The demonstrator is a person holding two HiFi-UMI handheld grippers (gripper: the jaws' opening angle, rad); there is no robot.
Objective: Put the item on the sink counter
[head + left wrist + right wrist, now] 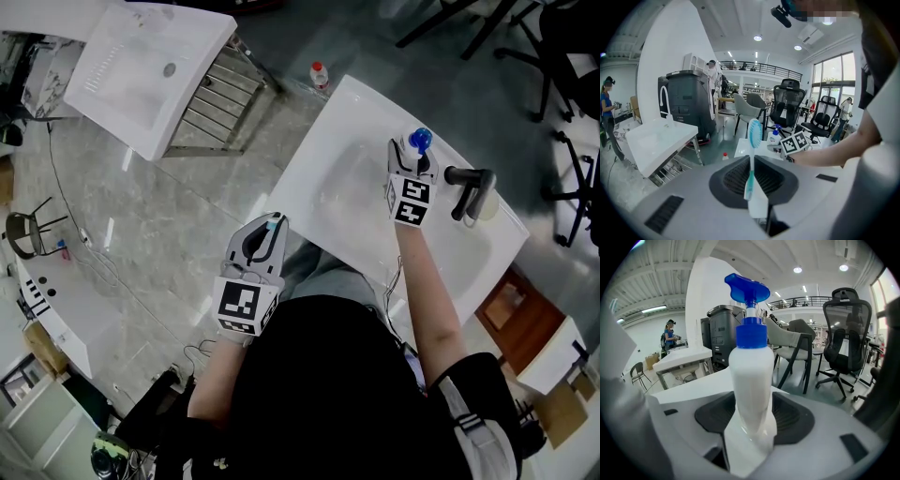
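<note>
White spray bottle (749, 380) w/ blue trigger top stands upright on the sink counter (314, 169), back edge, just beside the dark tap (469, 187). Right gripper (415, 161) sits round it. Jaws look spread wide, bottle between them but not pinched as far as I can tell. So the step in hand looks like the let-go after set-down. Next move, I'd say: pull right gripper straight back w/o clipping the bottle, since it's tall, narrow and prob. tips easily. Left gripper (752, 187) hangs off the counter's near side, jaws pressed on a blue-white toothbrush (753, 136), bristles up. That prob. goes on the counter next.
</note>
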